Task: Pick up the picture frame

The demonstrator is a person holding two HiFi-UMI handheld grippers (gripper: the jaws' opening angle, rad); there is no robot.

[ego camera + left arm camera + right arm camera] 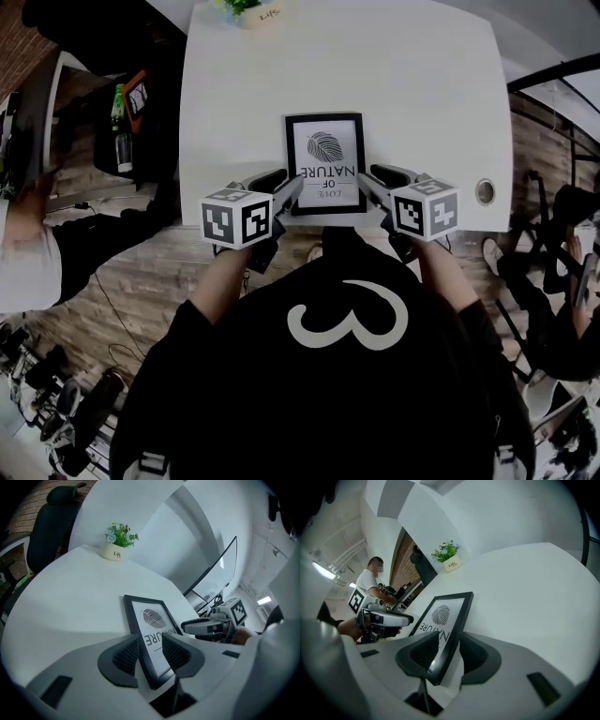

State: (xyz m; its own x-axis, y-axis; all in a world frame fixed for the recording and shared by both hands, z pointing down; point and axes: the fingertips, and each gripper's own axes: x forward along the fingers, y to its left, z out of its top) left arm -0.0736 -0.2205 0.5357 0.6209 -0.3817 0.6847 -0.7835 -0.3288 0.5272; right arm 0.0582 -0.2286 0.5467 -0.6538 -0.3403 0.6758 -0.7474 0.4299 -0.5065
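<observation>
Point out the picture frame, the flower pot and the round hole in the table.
picture frame (pixel 325 161): head view, middle of the print, between leaf and lettering.
flower pot (pixel 112 552): left gripper view, the white pot's side.
round hole (pixel 485 191): head view, its centre.

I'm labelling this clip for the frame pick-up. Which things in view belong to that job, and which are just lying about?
Job in hand:
- picture frame
- left tongs, open astride one side edge
- right tongs, open astride the other

Lying about:
- small flower pot
- cable hole in the table
- black chair
</observation>
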